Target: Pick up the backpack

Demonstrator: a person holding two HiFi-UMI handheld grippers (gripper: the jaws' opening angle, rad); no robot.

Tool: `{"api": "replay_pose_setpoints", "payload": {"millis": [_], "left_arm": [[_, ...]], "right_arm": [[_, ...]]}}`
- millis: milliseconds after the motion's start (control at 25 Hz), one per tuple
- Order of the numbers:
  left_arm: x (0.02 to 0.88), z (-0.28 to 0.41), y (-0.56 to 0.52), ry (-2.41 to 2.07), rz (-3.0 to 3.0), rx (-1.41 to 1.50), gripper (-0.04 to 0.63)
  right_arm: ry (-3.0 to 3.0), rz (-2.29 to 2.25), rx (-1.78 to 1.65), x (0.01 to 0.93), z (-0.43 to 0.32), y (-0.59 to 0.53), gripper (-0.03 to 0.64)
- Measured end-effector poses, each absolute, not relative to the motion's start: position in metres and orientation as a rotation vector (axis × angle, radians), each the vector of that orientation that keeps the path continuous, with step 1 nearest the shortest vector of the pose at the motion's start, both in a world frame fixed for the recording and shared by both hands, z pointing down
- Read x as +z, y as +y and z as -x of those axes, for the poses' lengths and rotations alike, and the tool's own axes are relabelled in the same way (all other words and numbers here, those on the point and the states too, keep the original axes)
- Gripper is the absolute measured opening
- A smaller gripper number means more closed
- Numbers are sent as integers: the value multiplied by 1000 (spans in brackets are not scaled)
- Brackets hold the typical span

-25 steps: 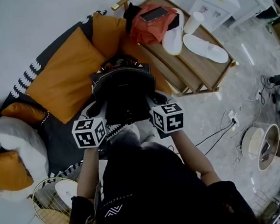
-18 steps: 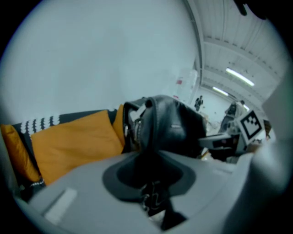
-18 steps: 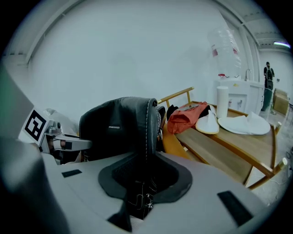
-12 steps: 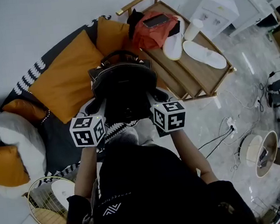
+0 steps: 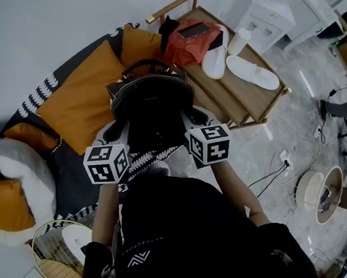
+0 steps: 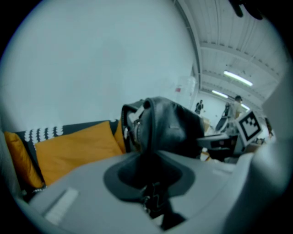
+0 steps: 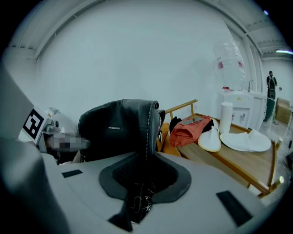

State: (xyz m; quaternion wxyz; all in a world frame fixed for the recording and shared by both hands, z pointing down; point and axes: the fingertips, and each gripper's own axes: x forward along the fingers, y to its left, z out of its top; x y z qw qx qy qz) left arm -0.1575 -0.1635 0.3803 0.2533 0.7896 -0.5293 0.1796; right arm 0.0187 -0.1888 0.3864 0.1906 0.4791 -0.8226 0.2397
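Orange cushions back the black backpack, gripped at centre, left of the wooden desk. Left hand-held gripper is closing on its left edge; right hand-held gripper pinches its right seam. Logo tag unreadable.

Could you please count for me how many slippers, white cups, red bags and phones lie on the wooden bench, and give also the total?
slippers: 2
white cup: 1
red bag: 1
phone: 1
Total: 5
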Motion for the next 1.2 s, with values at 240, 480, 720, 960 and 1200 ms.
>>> {"api": "replay_pose_setpoints", "payload": {"millis": [240, 480, 720, 960, 1200], "left_arm": [[373, 158, -166, -1446, -2166, 490, 66], [373, 162, -166, -1448, -2166, 492, 63], [374, 167, -164, -1451, -2160, 493, 58], [378, 172, -162, -1449, -2151, 484, 58], [385, 175, -160, -1430, -2146, 487, 58]], "right_arm": [[-2306, -1362, 634, 382, -16, -194, 44], [-2301, -1355, 611, 383, -10, -195, 35], [-2303, -1358, 635, 382, -5, -196, 34], [-2296, -1356, 644, 386, 0, -194, 34], [-2280, -1361, 654, 391, 3, -193, 34]]}}
